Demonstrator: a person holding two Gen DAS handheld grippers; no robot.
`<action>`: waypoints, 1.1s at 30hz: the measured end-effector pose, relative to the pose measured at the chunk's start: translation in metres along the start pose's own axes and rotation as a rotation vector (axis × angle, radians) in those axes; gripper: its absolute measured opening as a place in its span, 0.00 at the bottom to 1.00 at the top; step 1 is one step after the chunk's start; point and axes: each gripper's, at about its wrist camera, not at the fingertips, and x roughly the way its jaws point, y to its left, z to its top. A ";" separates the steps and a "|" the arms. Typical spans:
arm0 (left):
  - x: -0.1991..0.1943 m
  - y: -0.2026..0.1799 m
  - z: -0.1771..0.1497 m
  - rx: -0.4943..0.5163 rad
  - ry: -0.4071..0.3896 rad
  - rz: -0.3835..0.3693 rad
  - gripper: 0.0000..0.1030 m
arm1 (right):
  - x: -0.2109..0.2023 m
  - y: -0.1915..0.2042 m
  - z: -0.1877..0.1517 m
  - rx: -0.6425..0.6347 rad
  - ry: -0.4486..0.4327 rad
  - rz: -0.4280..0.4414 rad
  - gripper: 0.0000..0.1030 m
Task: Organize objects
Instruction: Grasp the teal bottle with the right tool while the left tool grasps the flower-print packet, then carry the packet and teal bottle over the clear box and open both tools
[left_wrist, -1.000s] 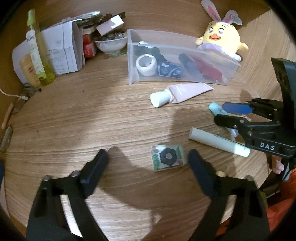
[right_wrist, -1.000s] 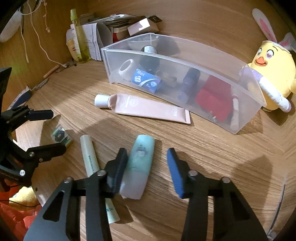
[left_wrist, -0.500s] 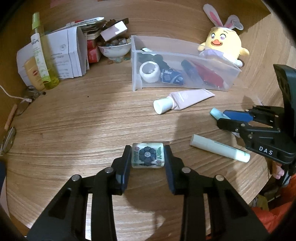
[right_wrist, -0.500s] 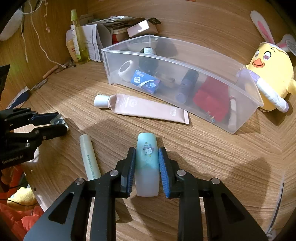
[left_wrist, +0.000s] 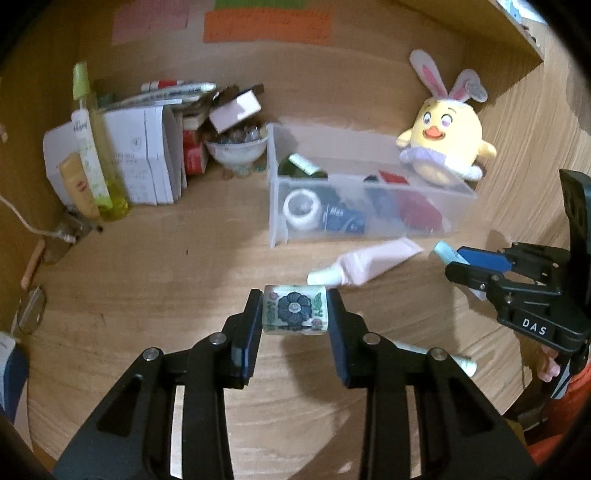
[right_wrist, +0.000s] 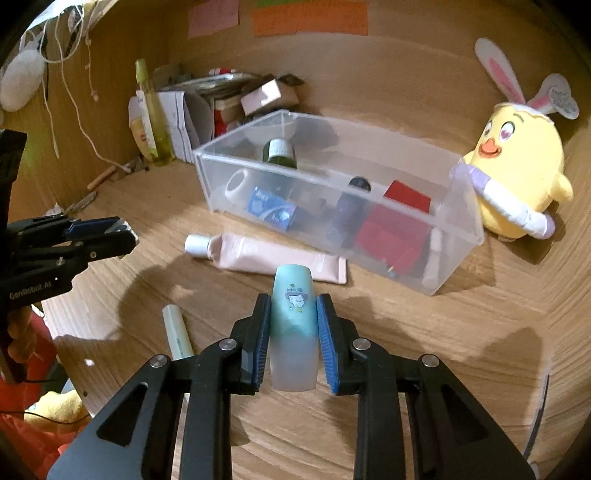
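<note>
Both held items have risen off the table (left_wrist: 147, 288): left hand-held gripper (left_wrist: 294, 314) clamps the flower-printed box (left_wrist: 294, 309), right hand-held gripper (right_wrist: 292, 332) the teal tube (right_wrist: 292, 317), hiding its sides; pale stick (right_wrist: 178, 332) at 9 o'clock, partly hidden.

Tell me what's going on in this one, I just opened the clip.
A person is tidying a wooden desk with two handheld grippers. The left gripper is shut on a small floral-patterned box, and the right gripper is shut on a teal tube; both look lifted off the desk. The clear plastic bin ahead already holds several items. A pink tube and a pale green stick lie loose on the desk in front of it.
</note>
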 end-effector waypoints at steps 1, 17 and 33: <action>0.000 -0.001 0.002 0.002 -0.006 -0.001 0.32 | -0.002 -0.001 0.001 0.000 -0.009 0.000 0.22; -0.002 -0.024 0.044 0.033 -0.091 -0.036 0.32 | -0.030 -0.025 0.028 0.029 -0.113 -0.029 0.22; 0.007 -0.035 0.083 0.025 -0.143 -0.064 0.32 | -0.046 -0.043 0.060 0.060 -0.214 -0.047 0.22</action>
